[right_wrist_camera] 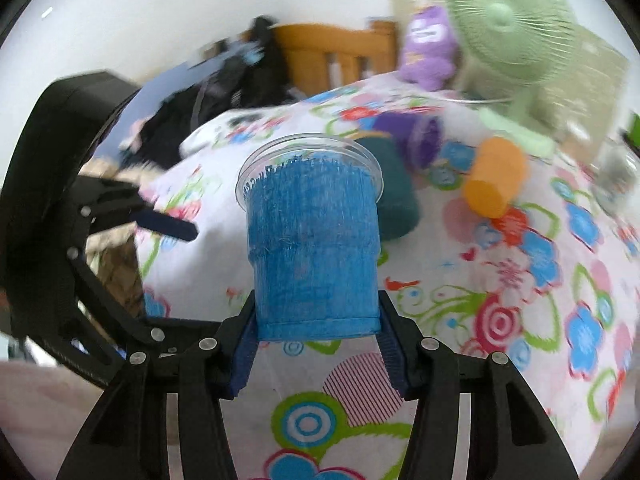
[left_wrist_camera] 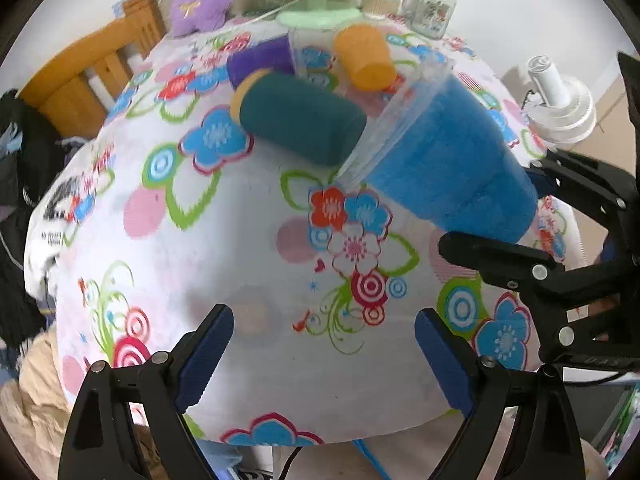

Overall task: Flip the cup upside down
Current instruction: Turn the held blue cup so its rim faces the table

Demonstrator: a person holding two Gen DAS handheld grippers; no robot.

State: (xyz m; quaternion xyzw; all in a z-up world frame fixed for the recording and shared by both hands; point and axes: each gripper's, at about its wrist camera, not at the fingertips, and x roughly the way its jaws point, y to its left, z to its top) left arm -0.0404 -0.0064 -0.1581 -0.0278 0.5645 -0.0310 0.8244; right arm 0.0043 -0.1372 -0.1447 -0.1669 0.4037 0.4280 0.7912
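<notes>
Your right gripper [right_wrist_camera: 318, 334] is clamped on the base end of a clear plastic cup wrapped in blue fuzzy fabric [right_wrist_camera: 314, 248], holding it in the air above the flower-patterned table [left_wrist_camera: 248, 248], tilted with its rim pointing away from you. Your left gripper [left_wrist_camera: 324, 344] hangs wide open and empty, near the table's front edge. The flip looks midway. Next, you likely need to keep rotating until the rim faces down, then set it on a bare patch short of the teal fabric-covered cup lying on its side [left_wrist_camera: 300, 122].
</notes>
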